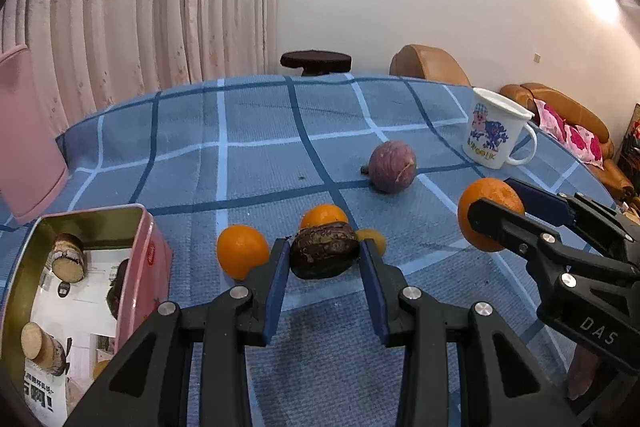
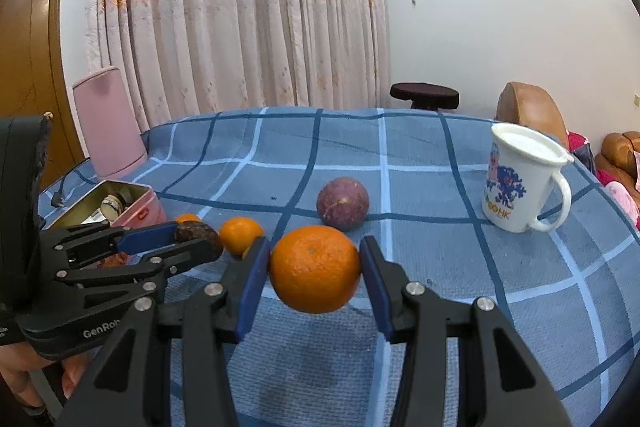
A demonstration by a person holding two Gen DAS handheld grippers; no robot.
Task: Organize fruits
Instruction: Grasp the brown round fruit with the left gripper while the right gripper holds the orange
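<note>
On blue checked tabletop (image 1: 256,155), near side: left tool (image 1: 325,251) squeezed shut on dark wrinkly fruit (image 1: 324,249). Right tool (image 2: 314,269) grips big orange (image 2: 315,268), lifted. Pink tin (image 1: 154,251) sits left. Best: lift slow, squeeze gently, drop fruit inside tin.

We find the checked table (image 2: 460,307) bare along its far edge, while loose oranges (image 1: 243,249) crowd the way to the pink tin (image 1: 150,255) and a mug (image 2: 520,183) blocks the right edge.
</note>
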